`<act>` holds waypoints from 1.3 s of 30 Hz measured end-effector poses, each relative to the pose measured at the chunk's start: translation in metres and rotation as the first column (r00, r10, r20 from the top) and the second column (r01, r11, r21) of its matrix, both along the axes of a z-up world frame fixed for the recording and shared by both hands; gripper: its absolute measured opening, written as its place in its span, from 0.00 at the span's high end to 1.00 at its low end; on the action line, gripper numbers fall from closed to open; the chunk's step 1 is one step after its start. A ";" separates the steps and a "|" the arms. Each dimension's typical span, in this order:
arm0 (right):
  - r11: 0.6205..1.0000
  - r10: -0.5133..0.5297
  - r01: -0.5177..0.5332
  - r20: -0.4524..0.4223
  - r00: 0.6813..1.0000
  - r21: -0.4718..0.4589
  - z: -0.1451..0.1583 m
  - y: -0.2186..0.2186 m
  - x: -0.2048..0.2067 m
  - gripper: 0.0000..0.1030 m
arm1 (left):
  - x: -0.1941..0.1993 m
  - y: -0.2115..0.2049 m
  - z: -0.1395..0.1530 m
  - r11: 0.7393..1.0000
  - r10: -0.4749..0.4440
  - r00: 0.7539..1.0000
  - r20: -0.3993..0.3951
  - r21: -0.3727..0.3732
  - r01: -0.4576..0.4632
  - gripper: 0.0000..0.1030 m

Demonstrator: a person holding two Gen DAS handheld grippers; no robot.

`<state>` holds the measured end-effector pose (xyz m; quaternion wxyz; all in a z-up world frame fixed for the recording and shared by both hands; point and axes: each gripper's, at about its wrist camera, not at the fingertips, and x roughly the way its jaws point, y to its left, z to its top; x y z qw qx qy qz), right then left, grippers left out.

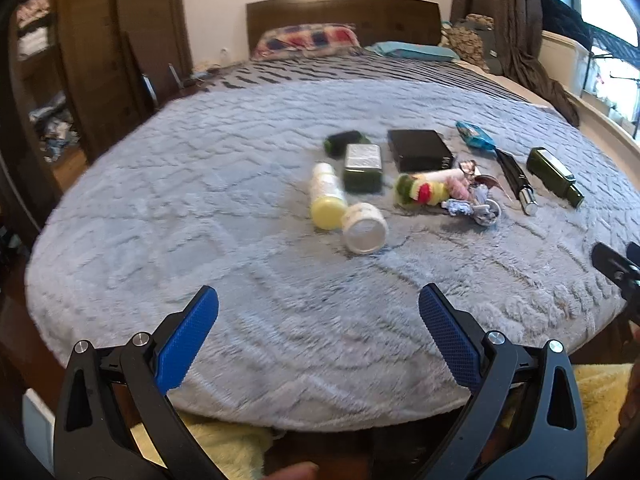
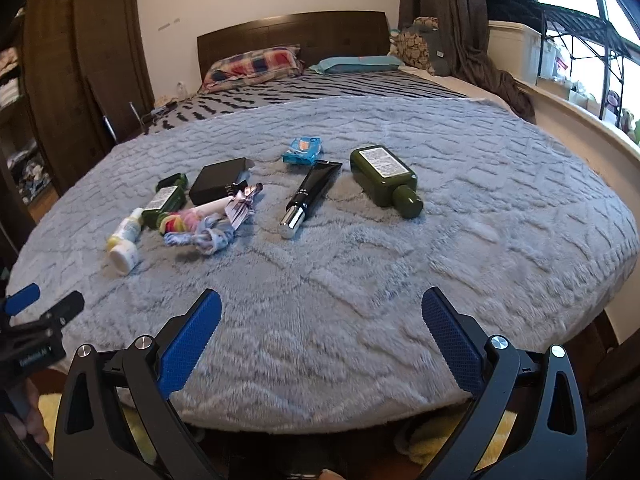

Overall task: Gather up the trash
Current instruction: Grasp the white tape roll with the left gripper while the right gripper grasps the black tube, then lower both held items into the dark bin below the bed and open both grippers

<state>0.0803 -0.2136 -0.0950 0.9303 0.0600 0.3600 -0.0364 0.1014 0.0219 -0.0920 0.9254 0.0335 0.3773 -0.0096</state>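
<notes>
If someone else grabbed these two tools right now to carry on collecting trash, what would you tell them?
Left hand-held gripper: open, empty, at the near edge of the bed.
Right hand-held gripper: open, empty, same edge.
All items lie untouched on the blue blanket: green bottle, black tube, blue packet, black box, a wrapper-and-hair-tie pile, and small bottles and a white jar on the left.
Done: nothing collected.
Left: everything. No trash bin is in view.

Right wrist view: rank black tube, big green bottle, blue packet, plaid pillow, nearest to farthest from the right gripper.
From the right gripper, jaws open:
1. black tube, ahead, slightly left; its silver cap end is closest.
2. big green bottle, ahead, right.
3. blue packet, behind the tube.
4. plaid pillow, at the headboard.
</notes>
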 end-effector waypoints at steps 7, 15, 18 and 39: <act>1.000 0.003 -0.002 -0.054 0.999 0.025 -0.015 0.001 0.054 0.04 | 0.033 -0.008 -0.019 0.999 -0.027 0.999 -0.044 -0.036 0.026 0.08; 0.997 0.003 0.002 -0.072 0.997 0.079 -0.019 -0.002 0.104 0.29 | 0.074 -0.015 -0.033 0.997 -0.046 0.995 -0.092 -0.073 0.039 0.32; 0.996 -0.002 0.010 -0.091 0.996 0.087 -0.026 -0.004 0.121 0.36 | 0.083 -0.017 -0.037 0.997 -0.050 0.995 -0.090 -0.067 0.044 0.38; 0.999 0.033 -0.030 -0.091 0.995 0.034 -0.034 -0.002 0.085 0.74 | 0.062 -0.012 -0.034 0.991 -0.097 0.991 -0.090 -0.101 0.088 0.69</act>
